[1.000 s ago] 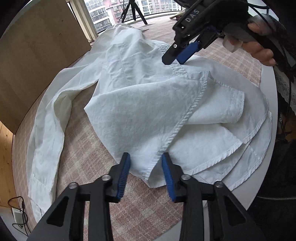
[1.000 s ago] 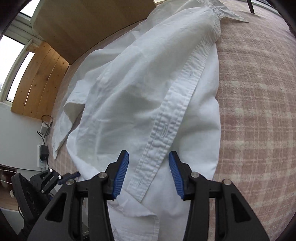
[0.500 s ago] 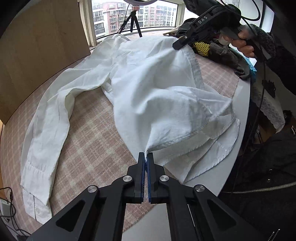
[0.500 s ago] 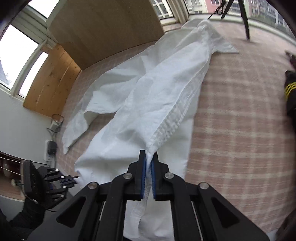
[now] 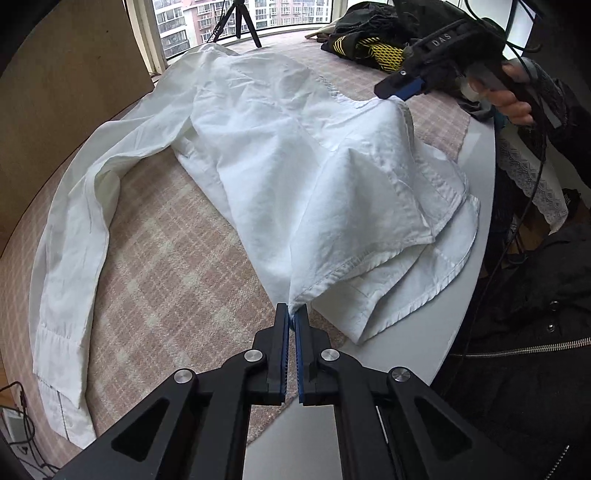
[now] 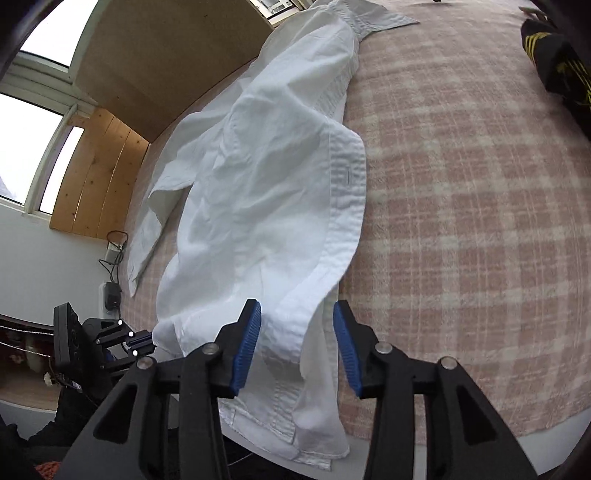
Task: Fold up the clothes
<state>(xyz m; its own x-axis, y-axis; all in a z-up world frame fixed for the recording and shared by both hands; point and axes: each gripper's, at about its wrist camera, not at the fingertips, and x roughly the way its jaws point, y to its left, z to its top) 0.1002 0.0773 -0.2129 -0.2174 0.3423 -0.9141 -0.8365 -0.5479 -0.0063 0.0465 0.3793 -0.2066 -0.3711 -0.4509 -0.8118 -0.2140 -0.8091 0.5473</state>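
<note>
The blue-padded fingers of the left gripper are clenched on a hem corner of the white shirt, and the cloth is drawn up from that corner into a taut ridge. The fingers of the right gripper are seen spreading apart in the right wrist view; the shirt's button placket lies between them, but it is not pressed by either pad. In the left wrist view the right gripper is seen at the shirt's far edge, carried by a hand in a dark sleeve, its tips just at a raised peak of the cloth; whether the cloth is touched there cannot be told. The shirt is spread on a pink checked cloth that covers the round grey tabletop, with its lower hem hanging over the tabletop's bare rim nearest the person. One long sleeve is stretched out to the shirt's left side, its cuff turned toward the near edge. The collar lies at the shirt's far end, toward the window. Beyond the shirt, a dark garment with yellow markings is heaped on the checked cloth, well apart from the collar.
</note>
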